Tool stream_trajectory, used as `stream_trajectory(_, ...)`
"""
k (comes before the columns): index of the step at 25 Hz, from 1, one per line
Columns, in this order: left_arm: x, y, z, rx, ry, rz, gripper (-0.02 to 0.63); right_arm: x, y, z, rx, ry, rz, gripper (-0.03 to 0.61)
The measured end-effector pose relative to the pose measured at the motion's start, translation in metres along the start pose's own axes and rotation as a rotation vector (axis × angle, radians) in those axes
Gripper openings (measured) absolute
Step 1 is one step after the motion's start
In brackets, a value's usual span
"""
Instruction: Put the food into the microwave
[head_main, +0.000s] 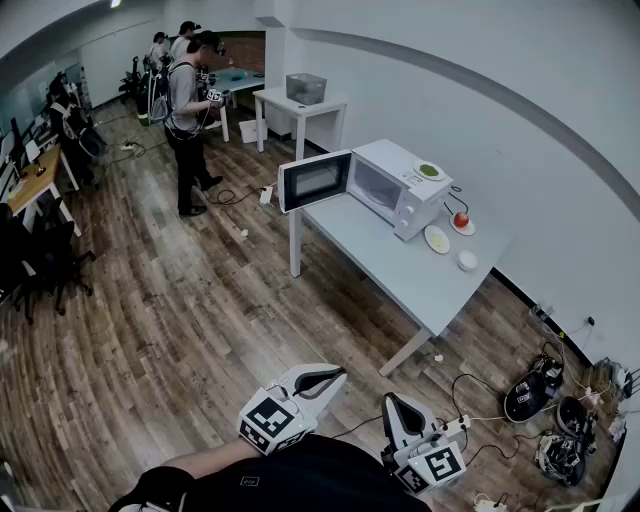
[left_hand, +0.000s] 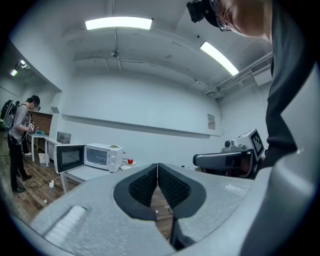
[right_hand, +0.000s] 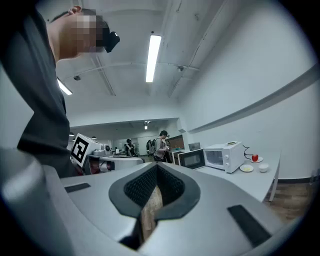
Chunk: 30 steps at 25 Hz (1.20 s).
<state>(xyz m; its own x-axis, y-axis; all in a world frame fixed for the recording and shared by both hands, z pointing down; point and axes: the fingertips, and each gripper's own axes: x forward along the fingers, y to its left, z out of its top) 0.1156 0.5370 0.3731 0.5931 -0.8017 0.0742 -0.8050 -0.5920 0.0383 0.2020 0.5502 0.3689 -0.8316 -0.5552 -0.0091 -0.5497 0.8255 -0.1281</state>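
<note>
A white microwave (head_main: 398, 186) stands on a white table (head_main: 400, 275) with its door (head_main: 315, 180) swung open. On top of it sits a plate of green food (head_main: 430, 171). Beside it on the table are a red fruit on a saucer (head_main: 461, 220), a yellowish plate (head_main: 437, 239) and a small white bowl (head_main: 467, 261). Both grippers hang low near my body, far from the table. My left gripper (head_main: 335, 376) (left_hand: 158, 166) is shut with nothing in it. My right gripper (head_main: 392, 402) (right_hand: 156, 166) has its tips together, also holding nothing. The microwave (left_hand: 100, 156) (right_hand: 222, 156) shows small in both gripper views.
Wooden floor lies between me and the table. Cables, a power strip (head_main: 455, 425) and shoes (head_main: 530, 392) lie on the floor at the right. A second table with a grey box (head_main: 305, 88) stands behind. People (head_main: 188, 115) stand at the back; desks and chairs (head_main: 40, 240) line the left.
</note>
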Motion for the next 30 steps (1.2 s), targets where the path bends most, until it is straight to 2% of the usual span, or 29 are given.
stream_trajectory(10,-0.019,0.026,0.004,-0.010,0.011,0.011,0.012,0.033,0.017,0.001,0.014,0.011,0.032,0.012)
stream_trajectory(16,-0.059,0.056,-0.007,-0.026,0.016,0.027,0.012,0.074,0.070,-0.014,-0.039,0.032,0.107,0.014)
stream_trajectory(20,-0.081,0.077,-0.015,-0.053,0.034,0.035,0.012,0.094,0.091,-0.018,-0.005,0.032,0.120,0.015)
stream_trajectory(25,-0.087,0.090,-0.020,-0.074,0.042,0.022,0.012,0.108,0.100,-0.020,-0.001,0.060,0.127,0.015)
stream_trajectory(30,-0.074,0.096,-0.020,-0.085,0.032,0.006,0.012,0.119,0.090,-0.021,0.004,0.075,0.139,0.015)
